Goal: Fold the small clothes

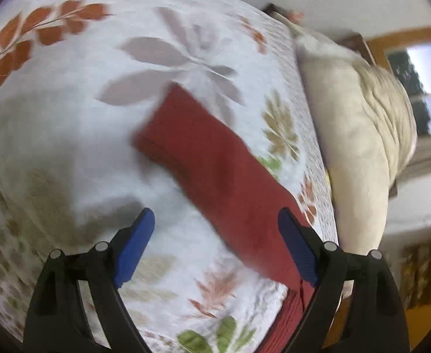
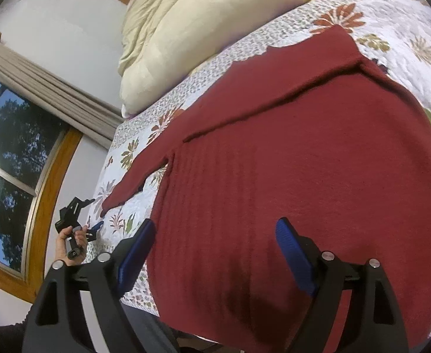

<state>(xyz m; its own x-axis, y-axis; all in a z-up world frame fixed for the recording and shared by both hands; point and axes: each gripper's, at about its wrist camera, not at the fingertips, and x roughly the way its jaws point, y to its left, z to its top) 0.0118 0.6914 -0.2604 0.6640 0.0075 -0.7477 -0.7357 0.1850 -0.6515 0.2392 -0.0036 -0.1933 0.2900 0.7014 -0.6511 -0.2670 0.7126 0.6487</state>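
One dark red knit sweater (image 2: 303, 153), ribbed in vertical lines across the body, soft and slightly fuzzy, spread flat on a quilted bedspread (image 2: 392, 23) printed with leaves and flowers in rust, olive, grey and green. One sleeve folded across the chest toward 1 o'clock in the right wrist view; the other stretched out toward 8 o'clock, its cuff lying on the quilt near the bed's edge. One cream pillow (image 2: 186, 23), rumpled and plump, at 11 o'clock beside the sweater's top.

Right gripper (image 2: 215, 250) spread wide at 6 o'clock, gripping nothing, two blue textured pads (image 2: 291, 253) on black arms, poised above the sweater's lower body. Left gripper (image 2: 77, 220) seen small at 8 o'clock in that view, held in a hand (image 2: 68, 242) just off the bed's edge.

In the left wrist view, blurred by motion: left gripper (image 1: 215, 244) also wide apart and empty, two blue pads (image 1: 136, 247). One red sleeve (image 1: 209, 158) running from 12 o'clock down to 5 o'clock past the right-hand pad. Whether pad and cloth touch cannot be told. One wood-framed window (image 2: 6, 158) with a pleated beige curtain (image 2: 56, 88) at 9 o'clock in the right wrist view.
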